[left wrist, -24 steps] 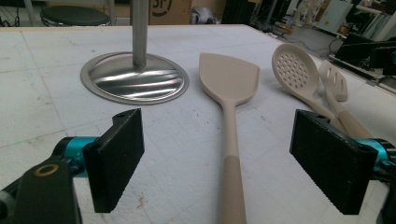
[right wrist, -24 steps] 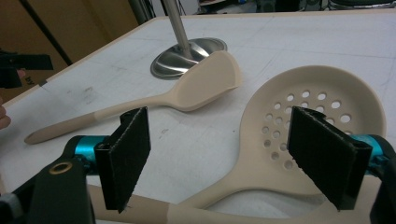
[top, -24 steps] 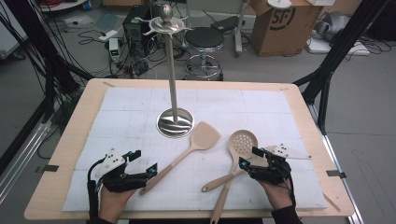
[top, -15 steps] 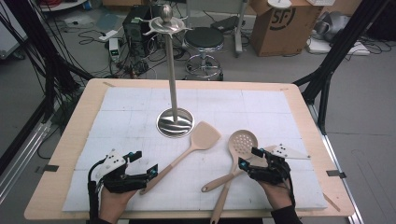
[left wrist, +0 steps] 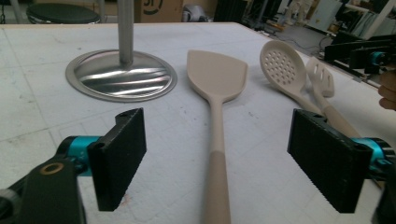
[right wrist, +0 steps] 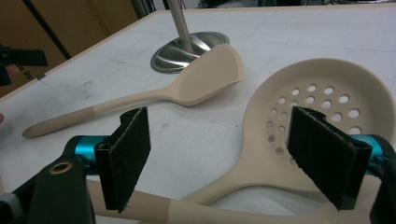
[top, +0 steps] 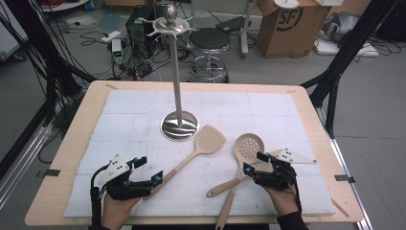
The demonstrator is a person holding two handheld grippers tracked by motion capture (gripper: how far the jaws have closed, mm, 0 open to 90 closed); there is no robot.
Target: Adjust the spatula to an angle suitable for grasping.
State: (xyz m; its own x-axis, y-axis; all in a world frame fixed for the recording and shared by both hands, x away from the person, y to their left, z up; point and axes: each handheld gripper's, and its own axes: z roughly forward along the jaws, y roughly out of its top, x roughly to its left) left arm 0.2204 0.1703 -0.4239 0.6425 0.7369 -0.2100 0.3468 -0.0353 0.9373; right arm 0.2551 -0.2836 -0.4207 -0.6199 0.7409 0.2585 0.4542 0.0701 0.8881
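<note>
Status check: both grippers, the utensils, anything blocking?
Left gripper open, astride the spatula handle, not gripping. Right gripper open over the skimmer handle. A slotted utensil lies crossed with the skimmer; stand apart.

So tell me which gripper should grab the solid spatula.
Left. The left gripper is open with the solid spatula handle lying between its jaws; the right gripper, also open, straddles the perforated spoon instead.

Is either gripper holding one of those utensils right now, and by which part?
Nothing is held. The left gripper is open around the spatula handle; the right gripper is open over the skimmer.
</note>
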